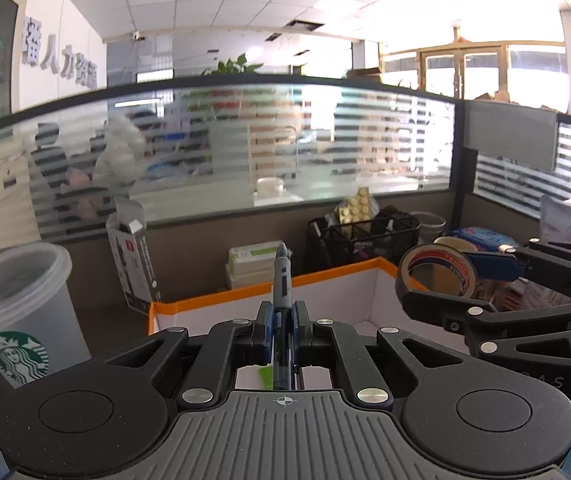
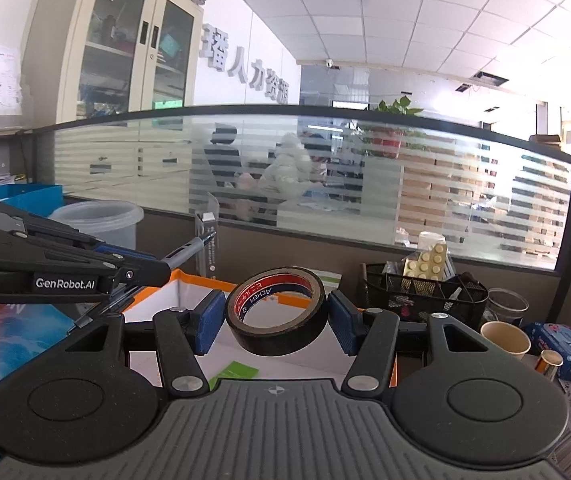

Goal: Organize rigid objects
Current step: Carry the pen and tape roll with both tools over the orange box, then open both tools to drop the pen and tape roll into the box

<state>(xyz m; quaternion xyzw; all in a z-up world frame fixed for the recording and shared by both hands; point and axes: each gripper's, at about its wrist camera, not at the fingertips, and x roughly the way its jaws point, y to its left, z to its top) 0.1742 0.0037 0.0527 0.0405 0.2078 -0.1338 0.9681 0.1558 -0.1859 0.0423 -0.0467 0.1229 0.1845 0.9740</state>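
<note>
My left gripper point(image 1: 282, 320) is shut on a grey and blue pen point(image 1: 282, 276) that points up and forward above a white box with an orange rim point(image 1: 325, 276). The pen point(image 2: 189, 249) and the left gripper point(image 2: 153, 270) also show in the right wrist view. My right gripper point(image 2: 276, 318) is shut on a black roll of tape point(image 2: 277, 312), held above the same box point(image 2: 183, 280). In the left wrist view the right gripper point(image 1: 417, 284) holds the tape roll point(image 1: 437, 272) at the right.
A Starbucks plastic cup point(image 1: 17, 312) stands at the left. A black mesh organiser point(image 2: 421, 296) with a yellow block, a paper cup point(image 2: 505, 338) and a blue packet point(image 2: 561, 346) sit at the right. A frosted glass partition point(image 2: 325, 184) runs behind the desk.
</note>
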